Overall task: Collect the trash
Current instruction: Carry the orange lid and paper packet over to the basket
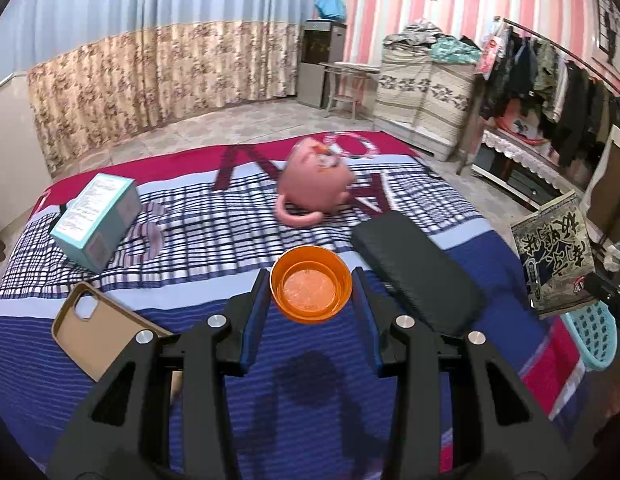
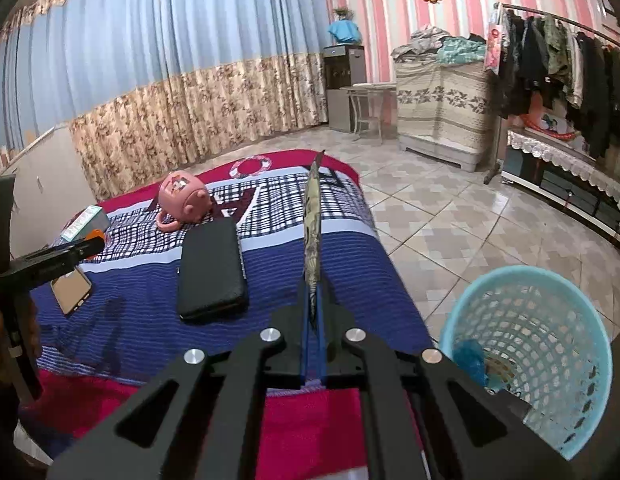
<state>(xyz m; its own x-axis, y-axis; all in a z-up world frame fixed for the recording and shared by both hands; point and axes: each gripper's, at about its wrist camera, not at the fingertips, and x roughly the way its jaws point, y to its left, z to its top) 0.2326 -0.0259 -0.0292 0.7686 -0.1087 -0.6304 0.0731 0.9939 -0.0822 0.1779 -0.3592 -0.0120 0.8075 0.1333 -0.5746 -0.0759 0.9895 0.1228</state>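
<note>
On the bed (image 1: pixel 158 360), at the far left, a teal box (image 1: pixel 96 220) lies tilted on the checked part of the cover. Nearer, a tan phone case (image 1: pixel 98 330) lies with its inner side up, its lower corner hidden behind the left gripper (image 1: pixel 312 308). That gripper is spread wide, with an orange cup (image 1: pixel 311 289) between its blue pads (image 1: pixel 252 326); neither pad clearly touches the cup, which stands upright on the blue stripes with pale residue at its bottom. Beyond the cup a pink mug (image 1: pixel 314 182) lies on its side, handle toward the camera. Right of the cup lies a black case (image 1: pixel 418 268), flat and angled.

Further right, the wrapper (image 1: pixel 556 256), dark with printed characters, hangs in the air off the bed's right edge, just above the rim of the basket (image 1: pixel 592 336). In the right wrist view the right gripper (image 2: pixel 313 320) is clamped on the wrapper (image 2: pixel 313 236), which stands edge-on between the closed pads. The basket (image 2: pixel 550 292), a teal mesh bin, stands on the tiled floor beside the bed, to the right of the gripper, with some blue and yellowish scraps at its bottom.
</note>
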